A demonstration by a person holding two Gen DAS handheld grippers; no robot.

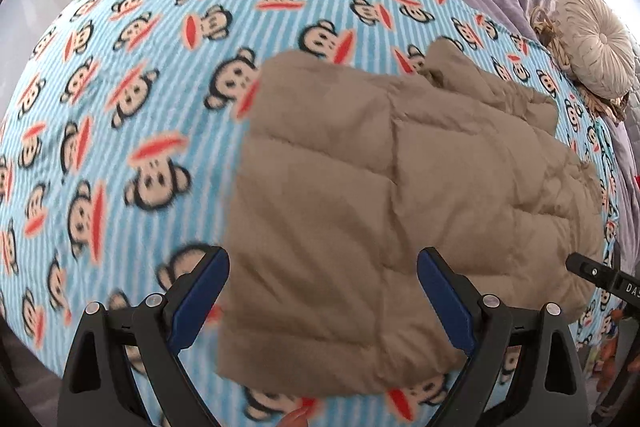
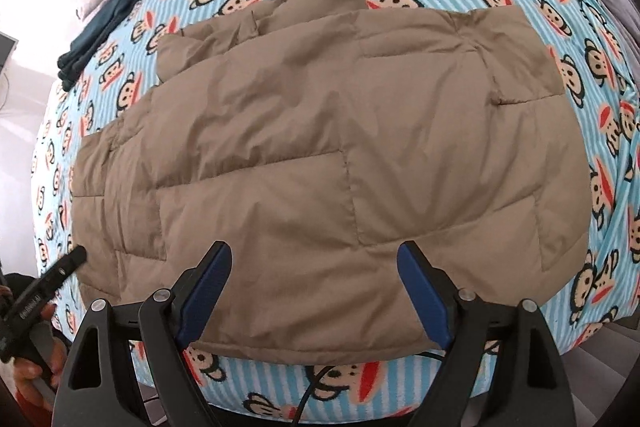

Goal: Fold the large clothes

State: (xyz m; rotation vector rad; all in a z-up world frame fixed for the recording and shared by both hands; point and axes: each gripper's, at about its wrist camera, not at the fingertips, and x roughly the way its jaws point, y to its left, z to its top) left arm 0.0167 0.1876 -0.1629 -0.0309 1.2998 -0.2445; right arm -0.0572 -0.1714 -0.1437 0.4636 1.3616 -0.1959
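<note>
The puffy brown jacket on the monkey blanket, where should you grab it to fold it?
Best guess: grab the puffy brown jacket by its near hem, the long straight edge closest to both tools. It lies flat on the monkey blanket, so come down from above, one tool near each end. The left tool and right tool are both open and already hover over that edge.
</note>
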